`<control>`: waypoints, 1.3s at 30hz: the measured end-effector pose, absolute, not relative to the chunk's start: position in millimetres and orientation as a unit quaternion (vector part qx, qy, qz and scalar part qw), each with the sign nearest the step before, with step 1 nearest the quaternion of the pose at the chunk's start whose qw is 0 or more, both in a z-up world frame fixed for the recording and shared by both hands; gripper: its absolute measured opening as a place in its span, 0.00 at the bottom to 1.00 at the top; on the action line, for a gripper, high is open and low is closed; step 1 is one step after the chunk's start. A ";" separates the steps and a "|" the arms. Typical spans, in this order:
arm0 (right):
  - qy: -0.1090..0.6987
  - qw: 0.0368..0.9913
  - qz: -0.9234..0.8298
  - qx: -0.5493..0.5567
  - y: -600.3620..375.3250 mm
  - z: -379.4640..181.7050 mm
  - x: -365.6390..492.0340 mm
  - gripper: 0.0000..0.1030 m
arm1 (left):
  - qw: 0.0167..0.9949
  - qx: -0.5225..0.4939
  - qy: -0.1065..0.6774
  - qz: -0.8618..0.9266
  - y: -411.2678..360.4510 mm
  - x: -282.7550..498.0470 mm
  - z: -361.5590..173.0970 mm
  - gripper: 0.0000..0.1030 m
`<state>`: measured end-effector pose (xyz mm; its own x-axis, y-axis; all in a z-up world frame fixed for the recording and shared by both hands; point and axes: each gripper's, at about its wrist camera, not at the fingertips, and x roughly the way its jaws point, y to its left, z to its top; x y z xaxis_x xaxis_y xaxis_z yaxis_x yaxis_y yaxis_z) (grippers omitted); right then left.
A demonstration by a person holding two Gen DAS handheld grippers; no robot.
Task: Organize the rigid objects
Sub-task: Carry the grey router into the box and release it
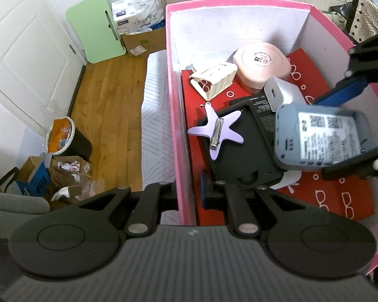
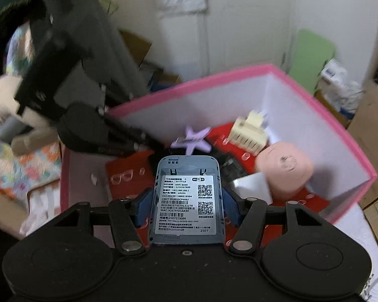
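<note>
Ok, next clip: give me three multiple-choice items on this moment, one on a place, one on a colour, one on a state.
1. Where does the star-shaped hair clip lie?
A. on the wooden floor
B. inside the pink box
C. on the sofa

2. What colour is the round compact?
A. green
B. blue
C. pale pink

3. What is the right hand-held gripper doing?
A. gripping the grey router
B. hanging empty and open
C. gripping the cream claw clip

Answers: 1 B, the clip rests on a black item within the box walls. 2 C, its lid is pale pink. 3 A, blue pads press both router sides.
</note>
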<state>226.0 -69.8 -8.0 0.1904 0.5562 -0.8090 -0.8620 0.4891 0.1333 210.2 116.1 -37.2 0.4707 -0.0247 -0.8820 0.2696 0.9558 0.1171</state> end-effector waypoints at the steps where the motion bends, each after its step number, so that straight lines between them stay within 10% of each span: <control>1: 0.431 0.745 0.472 -0.190 -67.3 -11.9 225.8 0.62 | 0.849 0.124 0.506 -0.087 115.3 210.4 -37.4 0.09; 16: 0.421 0.747 0.427 -0.286 -64.8 -26.8 218.4 0.65 | 0.856 0.138 0.492 -0.084 112.7 203.4 -34.6 0.09; 28: 0.308 0.866 0.393 -0.045 -181.5 39.6 167.5 0.66 | 0.854 0.137 0.495 -0.089 113.7 205.1 -34.0 0.09; 39: 0.357 0.859 0.358 0.083 -253.0 -29.3 139.7 0.66 | 0.840 0.151 0.512 -0.095 108.9 208.8 -36.6 0.13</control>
